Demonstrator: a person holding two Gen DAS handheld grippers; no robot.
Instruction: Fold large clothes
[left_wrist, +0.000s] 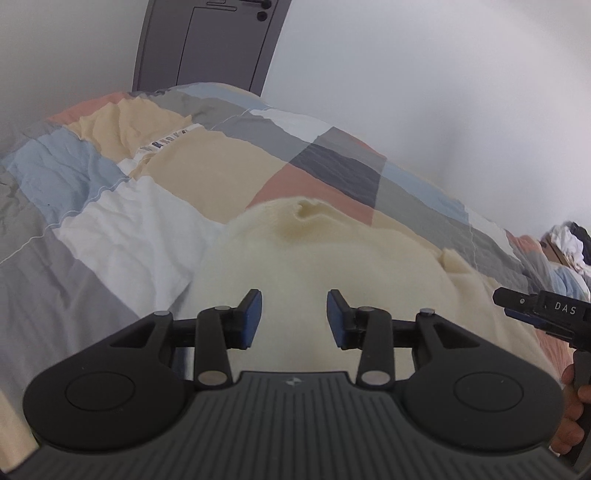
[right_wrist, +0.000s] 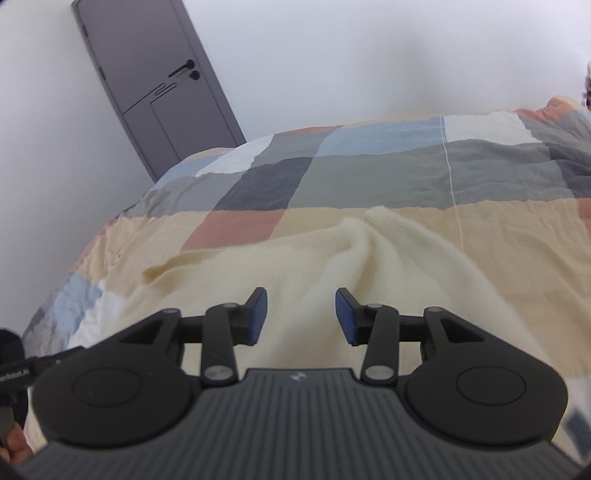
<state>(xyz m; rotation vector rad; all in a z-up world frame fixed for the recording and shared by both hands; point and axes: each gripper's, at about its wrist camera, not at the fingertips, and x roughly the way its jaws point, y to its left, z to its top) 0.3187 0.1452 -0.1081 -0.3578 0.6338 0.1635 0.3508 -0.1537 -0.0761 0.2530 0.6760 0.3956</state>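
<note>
The cream sweater (right_wrist: 258, 273) is lying spread on the bed's patchwork quilt (right_wrist: 369, 173), its body rumpled and one sleeve (right_wrist: 399, 229) trailing toward the far side. I am hovering my left gripper (left_wrist: 294, 319) and my right gripper (right_wrist: 301, 317) just over the near part of the knit, both with jaws standing wide apart and gripping nothing. I judge I am lining up for a grasp, with no fold clearly made yet. Next I should be lowering each gripper onto an edge of the sweater and pinching only the knit, not the quilt beneath. The creases near the sleeve are likely needing smoothing first. Around us, a grey door (right_wrist: 159, 96) is standing against the white wall, and a heap of other clothes (left_wrist: 572, 243) is sitting at the bed's far right, well apart from the sweater.
</note>
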